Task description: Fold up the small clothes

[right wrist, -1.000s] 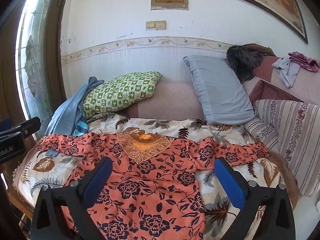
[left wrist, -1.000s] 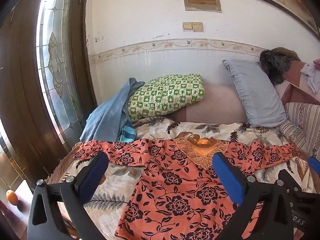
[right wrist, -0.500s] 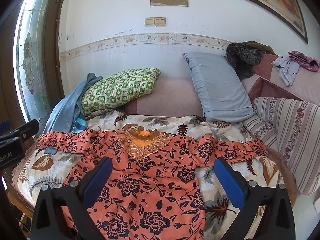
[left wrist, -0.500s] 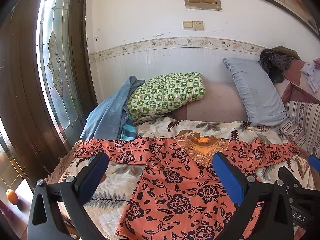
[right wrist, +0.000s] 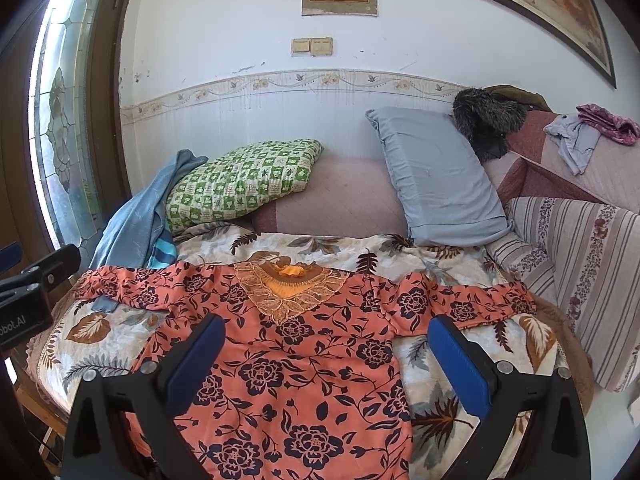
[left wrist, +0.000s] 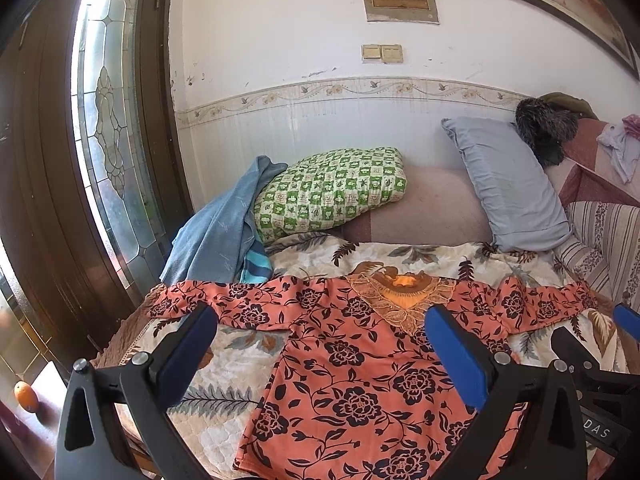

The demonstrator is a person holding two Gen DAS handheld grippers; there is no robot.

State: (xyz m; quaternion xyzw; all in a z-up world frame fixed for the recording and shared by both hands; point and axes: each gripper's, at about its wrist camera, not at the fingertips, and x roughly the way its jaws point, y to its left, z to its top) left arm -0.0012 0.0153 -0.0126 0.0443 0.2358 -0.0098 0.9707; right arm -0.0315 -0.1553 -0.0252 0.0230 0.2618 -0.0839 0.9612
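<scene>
Blouse [right wrist: 304,364], orange with black floral print and an embroidered collar: lies face up and spread flat on the leaf-print bedspread [right wrist: 96,344], both sleeves stretched sideways, hem toward the cameras. No fold shows in it; the task looks not yet begun.

Risks, largest item first.
- Bedspread: soft and quilted. A low pinch at the blouse could catch this layer too and drag it along, in my judgement.
- Blouse body: thin, limp fabric. Lifting one edge only would likely pull the far side askew and wrinkle the panel.
- Left sleeve [left wrist: 208,300]: runs to the bed's edge near the blue towel [left wrist: 216,236]. A careless sweep could push it over the side or snag the towel.
- Right sleeve [right wrist: 468,300]: slightly rumpled, so a fold over it may trap creases.

Tools.
- Left gripper [left wrist: 320,352]: jaws spread wide, holding nothing, hovering above the blouse's left half.
- Right gripper [right wrist: 326,356]: jaws spread wide, holding nothing, above the blouse's middle and right side.

Hidden or unclear.
- Hem and lower body: cut off by the bottom of both views and covered by the gripper frames.
- Left cuff: the right wrist view shows a small blue patch [right wrist: 105,304] by the sleeve; what it is cannot be told.
- Height of either gripper above the cloth: cannot be judged through the fisheye.
- Small orange round object [left wrist: 26,396] on the floor by the door: unidentifiable.
</scene>
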